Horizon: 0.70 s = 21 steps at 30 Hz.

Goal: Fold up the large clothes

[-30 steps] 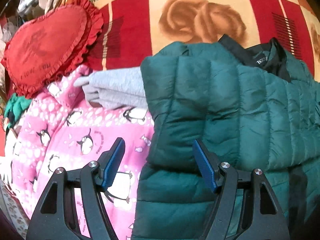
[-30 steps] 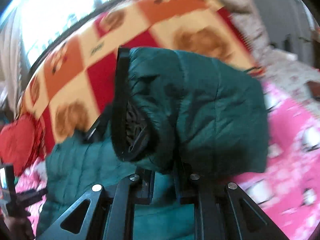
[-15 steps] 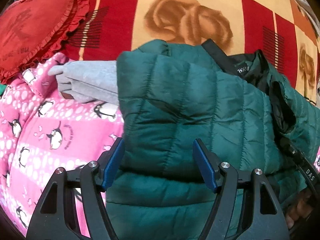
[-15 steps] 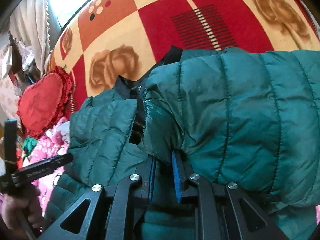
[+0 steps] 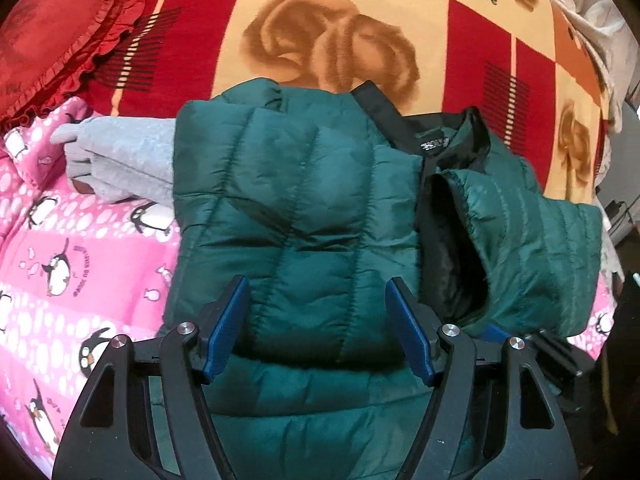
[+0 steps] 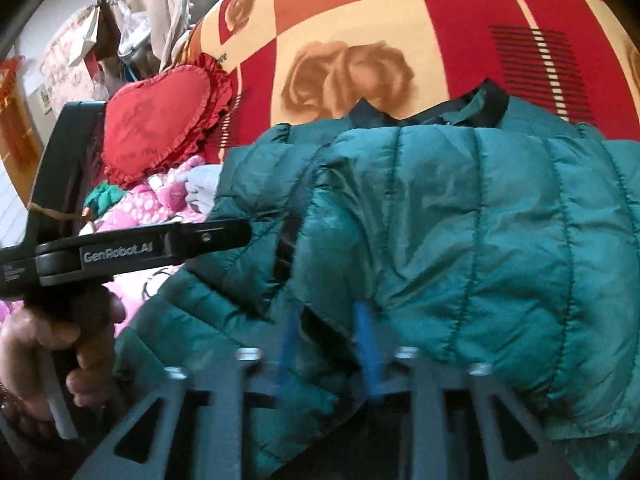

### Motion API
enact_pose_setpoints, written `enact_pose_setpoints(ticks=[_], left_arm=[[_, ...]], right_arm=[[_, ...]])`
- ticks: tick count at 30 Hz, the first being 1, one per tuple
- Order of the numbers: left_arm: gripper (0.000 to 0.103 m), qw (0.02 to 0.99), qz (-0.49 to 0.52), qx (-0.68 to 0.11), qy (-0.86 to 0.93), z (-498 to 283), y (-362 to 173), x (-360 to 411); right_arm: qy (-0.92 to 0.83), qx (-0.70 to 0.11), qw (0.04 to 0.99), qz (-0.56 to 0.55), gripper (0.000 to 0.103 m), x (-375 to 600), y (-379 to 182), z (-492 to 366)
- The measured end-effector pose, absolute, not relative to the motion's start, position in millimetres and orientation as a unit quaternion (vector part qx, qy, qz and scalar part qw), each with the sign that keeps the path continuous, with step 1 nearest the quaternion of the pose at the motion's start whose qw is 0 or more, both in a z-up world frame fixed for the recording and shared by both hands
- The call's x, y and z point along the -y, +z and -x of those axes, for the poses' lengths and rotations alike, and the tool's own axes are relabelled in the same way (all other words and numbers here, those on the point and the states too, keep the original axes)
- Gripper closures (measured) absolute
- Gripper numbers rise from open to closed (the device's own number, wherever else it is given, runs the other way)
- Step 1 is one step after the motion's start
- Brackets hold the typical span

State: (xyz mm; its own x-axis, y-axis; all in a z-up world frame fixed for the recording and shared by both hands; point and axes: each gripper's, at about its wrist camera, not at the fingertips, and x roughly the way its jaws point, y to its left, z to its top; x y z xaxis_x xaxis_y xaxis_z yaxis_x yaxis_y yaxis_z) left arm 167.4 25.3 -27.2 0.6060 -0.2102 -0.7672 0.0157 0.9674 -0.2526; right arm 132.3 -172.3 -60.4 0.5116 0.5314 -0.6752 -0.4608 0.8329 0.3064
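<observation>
The puffy, dark-green quilted down jacket [image 5: 304,208] looks light, soft and slippery, best pinched at a stitched hem; left gripper [image 5: 316,332] gapes wide and empty, while the right gripper [image 6: 328,344] has just been opening, releasing the sleeve.

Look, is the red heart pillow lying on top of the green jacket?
No, the pillow lies apart from the jacket, up by the pink penguin blanket.

Each claw was a black plastic frame with triangular cut-outs, silver screw heads and blue ribbed pads [image 5: 226,326], the left claw [image 5: 318,330] sharp, the right claw [image 6: 328,350] blurred, and the left one's body bore white "GenRobot.AI" lettering above the person's hand [image 6: 60,344].
</observation>
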Motion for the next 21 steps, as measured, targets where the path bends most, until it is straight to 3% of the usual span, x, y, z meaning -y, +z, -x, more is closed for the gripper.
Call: enact_pose_setpoints(ticks=[3, 13, 19, 20, 21], left_arm=[[0.033, 0.890, 0.123, -0.430, -0.084, -168.3, -22.5, -20.0], [0.033, 0.886, 0.130, -0.399, -0.196, -165.1, -13.0, 28.7], [0.033, 0.885, 0.111, -0.381, -0.242, -166.1, -21.9, 59.5], [0.034, 0.886, 0.108, -0.377, -0.246, -167.4, -22.7, 61.8], [0.045, 0.888, 0.104, -0.374, -0.247, -168.0, -23.6, 64.7]], right_arm=[[0.281, -0.403, 0.870, -0.040, 0.038, 173.0, -56.0, -124.4], [0.139, -0.433, 0.889, 0.039, 0.038, 224.1, -41.6, -79.2], [0.132, -0.466, 0.874, 0.038, 0.036, 264.0, -69.7, -54.6], [0.135, -0.457, 0.878, 0.046, 0.032, 265.4, -71.7, -48.9], [0.135, -0.453, 0.879, 0.054, 0.027, 264.8, -73.0, -46.0]])
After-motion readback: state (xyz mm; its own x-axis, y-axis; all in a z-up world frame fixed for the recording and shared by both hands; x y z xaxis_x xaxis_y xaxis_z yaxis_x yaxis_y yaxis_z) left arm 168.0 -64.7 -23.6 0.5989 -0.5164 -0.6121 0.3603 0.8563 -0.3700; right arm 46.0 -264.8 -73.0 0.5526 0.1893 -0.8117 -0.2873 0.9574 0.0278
